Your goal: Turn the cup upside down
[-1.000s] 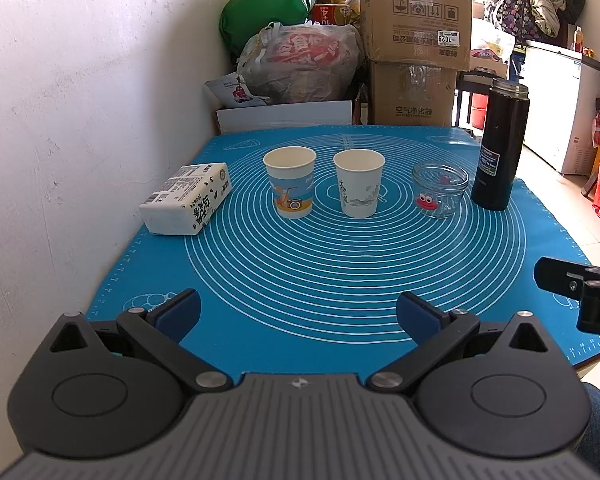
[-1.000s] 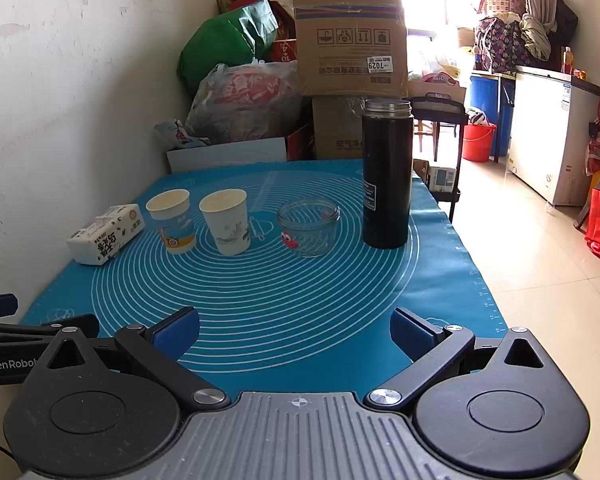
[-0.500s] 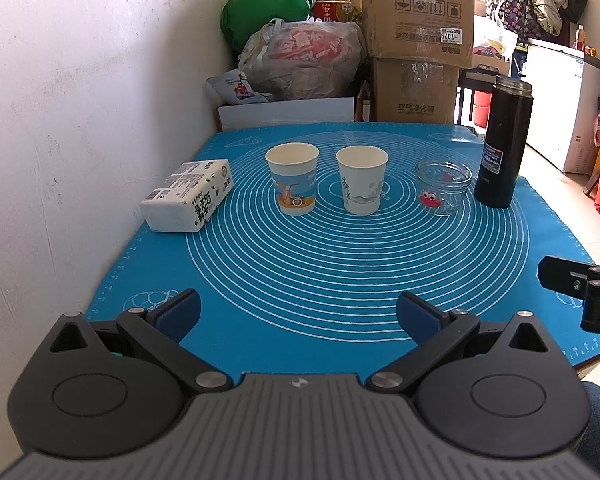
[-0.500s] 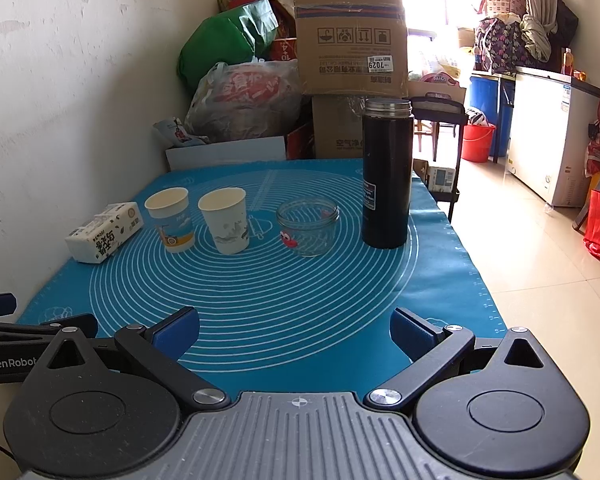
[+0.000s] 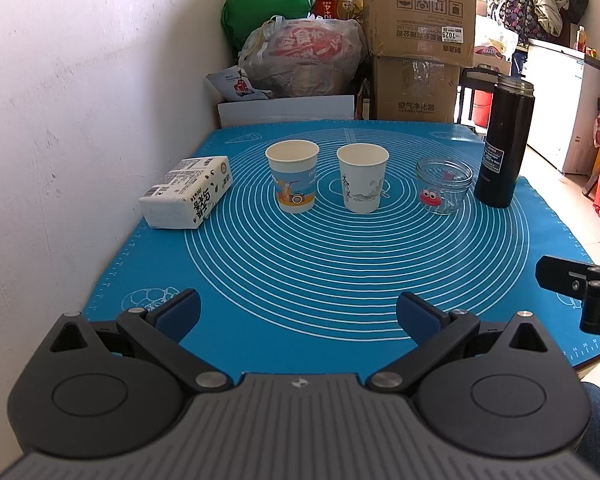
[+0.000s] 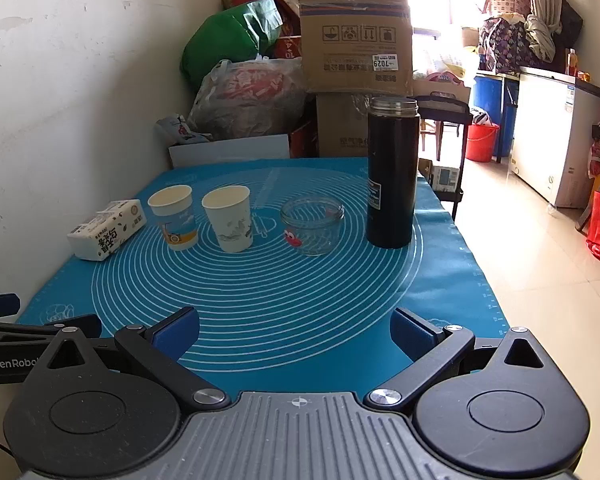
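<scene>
Two paper cups stand upright, mouths up, on the blue mat (image 5: 340, 264): a blue-printed cup (image 5: 293, 176) on the left and a white cup with grey print (image 5: 362, 178) beside it. They also show in the right wrist view as the blue-printed cup (image 6: 173, 217) and the white cup (image 6: 229, 218). My left gripper (image 5: 298, 314) is open and empty, low over the mat's near edge. My right gripper (image 6: 296, 330) is open and empty, also at the near edge, to the right of the left one.
A tissue pack (image 5: 186, 192) lies at the mat's left by the wall. A glass jar (image 5: 444, 185) and a tall black flask (image 5: 502, 140) stand right of the cups. Boxes and bags are piled behind the table. The table's right edge drops to the floor.
The left wrist view has shifted slightly, with the cups a touch lower and to the right in frame. The right gripper has barely moved. Both stay open.
</scene>
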The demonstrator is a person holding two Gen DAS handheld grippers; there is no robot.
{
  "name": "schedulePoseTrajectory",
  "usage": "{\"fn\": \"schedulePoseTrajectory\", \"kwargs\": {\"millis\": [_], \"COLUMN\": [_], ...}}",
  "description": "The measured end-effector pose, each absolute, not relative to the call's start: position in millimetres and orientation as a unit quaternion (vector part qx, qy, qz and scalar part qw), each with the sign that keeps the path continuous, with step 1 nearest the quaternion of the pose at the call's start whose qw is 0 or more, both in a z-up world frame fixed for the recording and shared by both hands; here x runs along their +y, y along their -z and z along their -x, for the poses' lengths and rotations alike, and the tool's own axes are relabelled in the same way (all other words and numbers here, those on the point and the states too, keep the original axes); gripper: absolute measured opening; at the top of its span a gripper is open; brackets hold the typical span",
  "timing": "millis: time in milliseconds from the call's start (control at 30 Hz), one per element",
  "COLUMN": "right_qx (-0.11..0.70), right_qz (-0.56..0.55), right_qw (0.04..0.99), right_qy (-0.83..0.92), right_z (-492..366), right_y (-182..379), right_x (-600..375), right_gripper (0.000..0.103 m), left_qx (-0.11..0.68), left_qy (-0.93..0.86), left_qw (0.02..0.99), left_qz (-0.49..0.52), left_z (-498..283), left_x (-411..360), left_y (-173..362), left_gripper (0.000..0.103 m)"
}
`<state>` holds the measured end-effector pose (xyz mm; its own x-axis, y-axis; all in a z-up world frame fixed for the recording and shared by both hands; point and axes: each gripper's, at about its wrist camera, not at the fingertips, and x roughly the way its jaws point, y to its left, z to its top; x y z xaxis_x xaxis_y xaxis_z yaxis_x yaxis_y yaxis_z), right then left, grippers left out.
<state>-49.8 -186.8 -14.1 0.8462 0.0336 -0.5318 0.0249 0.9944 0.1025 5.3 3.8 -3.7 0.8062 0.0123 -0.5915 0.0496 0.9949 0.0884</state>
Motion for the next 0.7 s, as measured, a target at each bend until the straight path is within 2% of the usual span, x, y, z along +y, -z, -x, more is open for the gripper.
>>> {"fn": "schedulePoseTrajectory", "kwargs": {"millis": [400,700], "right_qx": [0.275,0.277], "right_qz": [-0.051,-0.062], "right_qw": [0.960,0.959], "right_qy": [-0.003,0.006], "right_z": [39,8], "right_y": [14,20], "right_x": [-188,-193], "right_gripper": [0.103,0.103], "left_qx": [0.299,0.259], "left_qy": [0.012,-0.016], "left_qw": [0.952,0.964], "left_qz": [-0.054,-0.056], "left_z": [-20,-77], "left_x": [8,31], "left_y": [8,16], "left_gripper": [0.102,0.102]}}
